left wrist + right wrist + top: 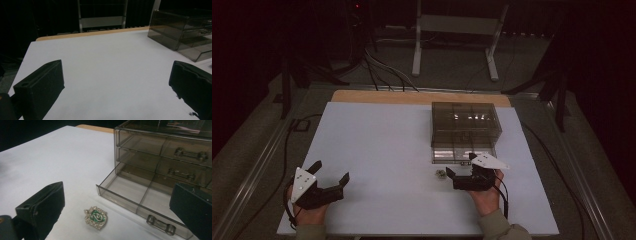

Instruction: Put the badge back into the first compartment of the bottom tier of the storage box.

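**Brooch on the mat, right tongs spread around it**

Brooch, a small shield-shaped piece with a green centre and pale metal edging, lay flat on the white table. In the high view it sat at about 6 o'clock from the smoky drawer box, just off the front left corner of the pulled-out bottom drawer, near it but not touching.

Right gripper rested low on the table at 3 o'clock of the brooch, jaws pointing toward 9 o'clock. Jaws stood wide apart and held nothing. In the right gripper view the brooch lay between the two jaws but farther out, touching neither.

Bottom drawer was open, its handle facing the person; the compartments visible looked bare. Upper drawers were closed.

Left gripper lay well apart at the table's 7 o'clock corner, jaws equally wide, empty, with bare white surface between them in the left gripper view.
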### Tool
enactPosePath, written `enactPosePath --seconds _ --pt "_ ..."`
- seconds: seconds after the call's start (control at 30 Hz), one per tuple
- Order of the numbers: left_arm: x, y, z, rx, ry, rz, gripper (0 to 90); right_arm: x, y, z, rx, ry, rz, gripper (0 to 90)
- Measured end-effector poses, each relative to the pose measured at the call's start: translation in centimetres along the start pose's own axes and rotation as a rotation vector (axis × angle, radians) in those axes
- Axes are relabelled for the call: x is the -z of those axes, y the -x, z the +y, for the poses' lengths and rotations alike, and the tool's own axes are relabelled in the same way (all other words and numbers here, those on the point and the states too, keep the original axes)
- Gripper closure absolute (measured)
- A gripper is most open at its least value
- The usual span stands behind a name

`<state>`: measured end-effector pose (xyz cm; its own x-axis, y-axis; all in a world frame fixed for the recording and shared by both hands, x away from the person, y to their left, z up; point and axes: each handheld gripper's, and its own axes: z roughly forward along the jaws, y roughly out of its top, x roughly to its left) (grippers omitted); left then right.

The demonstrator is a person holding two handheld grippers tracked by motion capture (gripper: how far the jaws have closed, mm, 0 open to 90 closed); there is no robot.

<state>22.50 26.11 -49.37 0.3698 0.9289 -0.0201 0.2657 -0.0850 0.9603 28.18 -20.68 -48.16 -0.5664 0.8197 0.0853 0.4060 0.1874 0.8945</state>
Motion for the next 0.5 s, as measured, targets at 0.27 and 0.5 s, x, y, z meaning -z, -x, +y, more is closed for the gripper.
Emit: enactPosePath --seconds 0.27,0.5 --pt "0.0 0.0 0.0 0.001 0.002 0.001 0.6 -1.1 -0.3 -0.2 0.0 -0.018 0.005 0.2" --pt "0.0 0.0 0.0 0.0 0.002 0.0 0.7 -1.9 -0.6 -0.4 0.003 -0.047 0.002 0.6"
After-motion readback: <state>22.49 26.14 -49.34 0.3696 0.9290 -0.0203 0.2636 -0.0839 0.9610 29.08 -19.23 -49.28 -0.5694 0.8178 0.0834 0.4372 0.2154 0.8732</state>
